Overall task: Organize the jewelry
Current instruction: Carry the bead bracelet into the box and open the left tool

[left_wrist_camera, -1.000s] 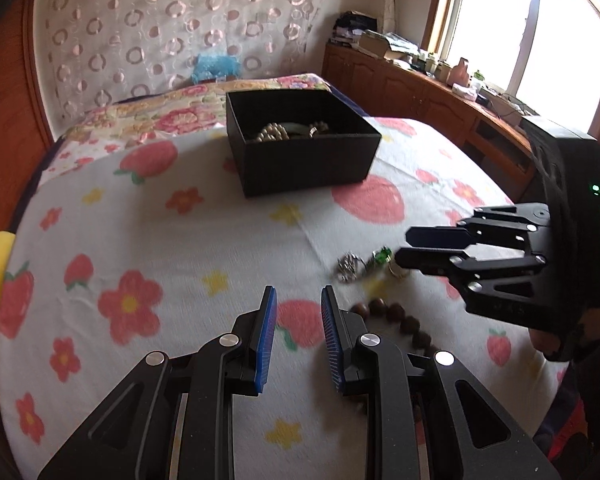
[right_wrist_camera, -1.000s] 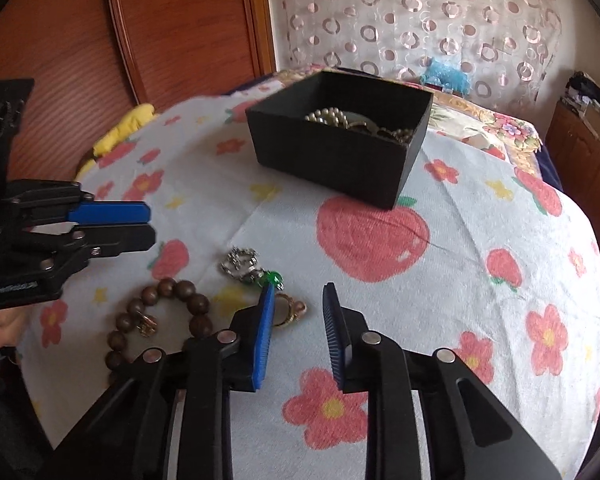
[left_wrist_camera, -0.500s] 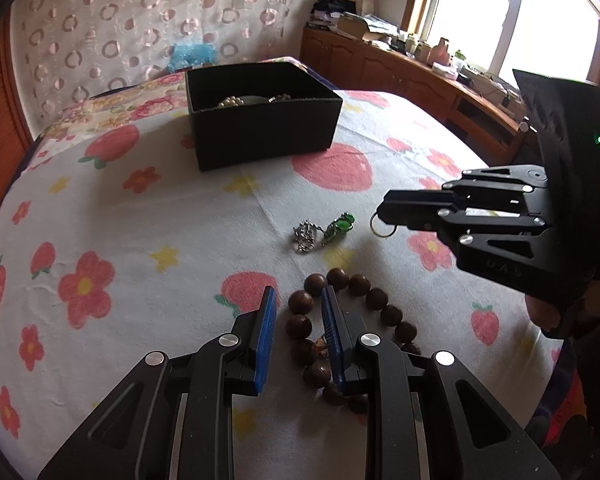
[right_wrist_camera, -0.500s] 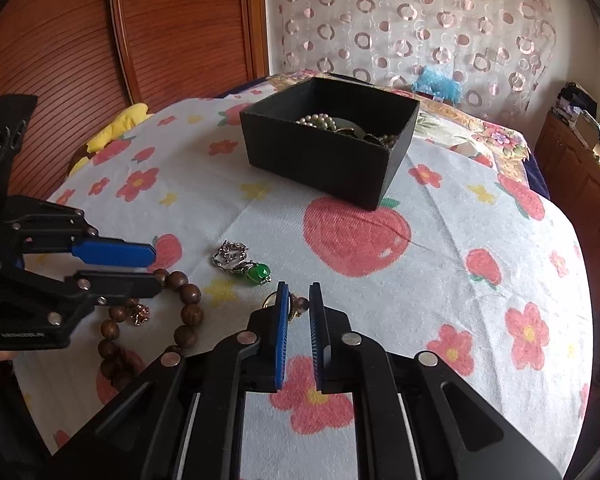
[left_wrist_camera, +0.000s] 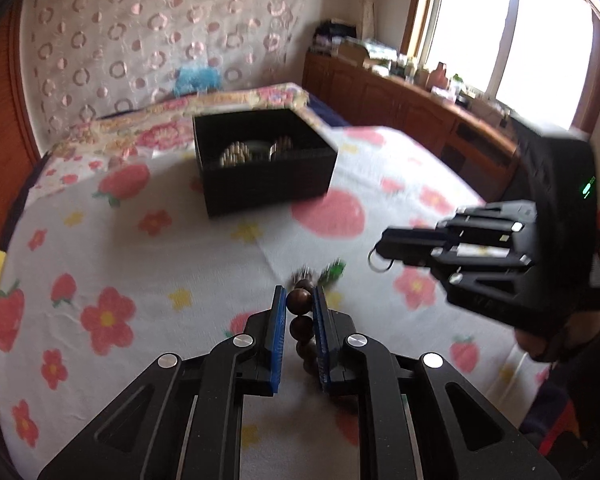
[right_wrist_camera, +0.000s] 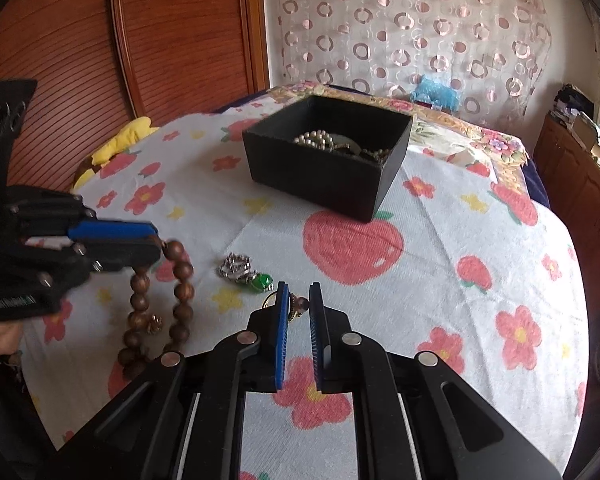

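Note:
My left gripper (left_wrist_camera: pixel 299 300) is shut on a brown wooden bead bracelet (left_wrist_camera: pixel 300 312) and holds it off the cloth; in the right wrist view the bracelet (right_wrist_camera: pixel 179 288) hangs from that gripper (right_wrist_camera: pixel 156 246). My right gripper (right_wrist_camera: pixel 298 300) is shut on a small ring with a bead (right_wrist_camera: pixel 296 307); in the left wrist view the ring (left_wrist_camera: pixel 379 261) dangles from its tip (left_wrist_camera: pixel 384 246). A silver and green pendant (right_wrist_camera: pixel 246 274) lies on the cloth between them. A black box (right_wrist_camera: pixel 332 160) with pearls and other jewelry stands further back.
The flowered tablecloth (right_wrist_camera: pixel 440 280) covers a round table. A yellow cushion (right_wrist_camera: pixel 116 144) lies at the far left edge. A wooden wall panel (right_wrist_camera: pixel 140 40) and a curtain stand behind, and a low wooden cabinet (left_wrist_camera: pixel 400 108) runs under the window.
My left gripper closed on the bead bracelet and lifted it off the cloth. My right gripper rose a little with the ring held in it.

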{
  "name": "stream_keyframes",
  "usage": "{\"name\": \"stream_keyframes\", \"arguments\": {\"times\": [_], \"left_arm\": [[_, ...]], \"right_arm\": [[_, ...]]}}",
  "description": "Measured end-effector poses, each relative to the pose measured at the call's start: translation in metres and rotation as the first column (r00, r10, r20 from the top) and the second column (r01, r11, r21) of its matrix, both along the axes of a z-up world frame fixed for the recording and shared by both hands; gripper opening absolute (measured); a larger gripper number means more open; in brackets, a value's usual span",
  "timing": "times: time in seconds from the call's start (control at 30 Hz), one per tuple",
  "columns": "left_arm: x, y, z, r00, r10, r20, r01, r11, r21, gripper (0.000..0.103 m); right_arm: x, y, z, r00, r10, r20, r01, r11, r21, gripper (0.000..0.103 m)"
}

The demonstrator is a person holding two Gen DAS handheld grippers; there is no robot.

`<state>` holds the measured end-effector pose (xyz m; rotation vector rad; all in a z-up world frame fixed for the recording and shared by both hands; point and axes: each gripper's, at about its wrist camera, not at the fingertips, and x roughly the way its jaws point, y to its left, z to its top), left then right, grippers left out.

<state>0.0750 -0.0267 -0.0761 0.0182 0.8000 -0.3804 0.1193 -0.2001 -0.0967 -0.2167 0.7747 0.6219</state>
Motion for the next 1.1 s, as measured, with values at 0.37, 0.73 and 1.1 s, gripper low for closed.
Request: {"name": "stream_keyframes", "arguments": {"times": [0.37,0.73,1.1], "left_arm": [[0.011,0.004,0.046,0.993,0.014,0.115,-0.014,1.000,0.002,0.012],[0.042,0.005,0.083,0.980,0.042,0.196,-0.049,0.998,0.028,0.012],[0.073,-0.002,0.097,0.976,0.049,0.214,-0.066,0.995,0.074,0.012]], "right_arm": [[0.035,0.005,0.030,0.998,-0.017,0.060,0.015,1.000,0.028,0.012],[0.105,0.010,0.041,0.994,-0.093,0.048,0.089,0.993,0.082,0.012],[0.129,0.017,0.037,0.994,-0.099,0.047,0.095,0.992,0.080,0.027]]}}
